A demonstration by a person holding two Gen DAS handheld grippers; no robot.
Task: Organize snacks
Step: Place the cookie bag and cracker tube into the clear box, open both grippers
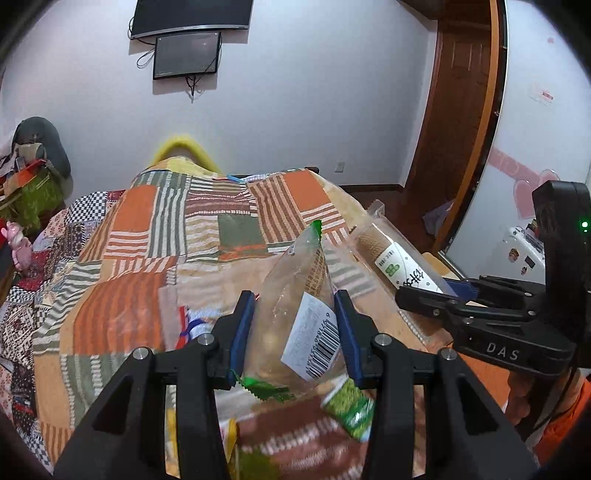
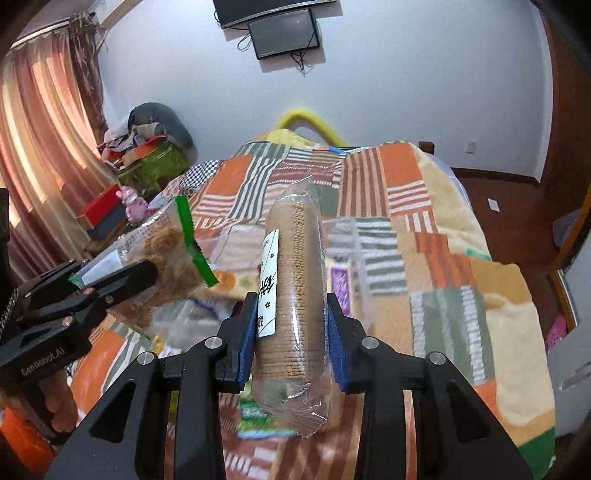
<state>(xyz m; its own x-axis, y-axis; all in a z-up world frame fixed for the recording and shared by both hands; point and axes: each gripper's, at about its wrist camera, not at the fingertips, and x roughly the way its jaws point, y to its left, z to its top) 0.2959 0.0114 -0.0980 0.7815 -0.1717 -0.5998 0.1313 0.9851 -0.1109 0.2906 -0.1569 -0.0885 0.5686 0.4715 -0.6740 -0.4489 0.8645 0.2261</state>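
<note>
Snacks, two packets, are being held clear above a bed (image 2: pixel 461 236) that is lying under a patchwork blanket of orange, green and striped squares (image 1: pixel 122 280). Behind the bed a pale wall is carrying a black flat screen (image 2: pixel 284 33), rust-coloured curtains (image 2: pixel 40 122) are hanging at one side, and a brown wooden door frame (image 1: pixel 461 122) is standing at the other.

The left gripper (image 1: pixel 295 317), black with blue-padded fingers (image 1: pixel 242 325), is closing on a clear plastic bag with green zigzag edges and a white barcode label (image 1: pixel 295 306); both pads are pressing the bag's sides, and the bag is tilting up and away from the camera. In the right wrist view the same bag (image 2: pixel 162 254) is showing pale brown shredded contents and is hanging beside the other packet without touching it.

The right gripper (image 2: pixel 291 332), of the same build, is clamping a long clear-wrapped sleeve of round tan biscuits with a white printed label (image 2: pixel 295 280); its fingers (image 2: pixel 334 343) are gripping the sleeve near its lower end, and the sleeve is pointing up and forward. In the left wrist view that sleeve (image 1: pixel 391 254) is lying slantwise to the right of the bag.

Further packets, blurred, are lying on the blanket beneath both grippers, among them a small green wrapper (image 1: pixel 349 410).
</note>
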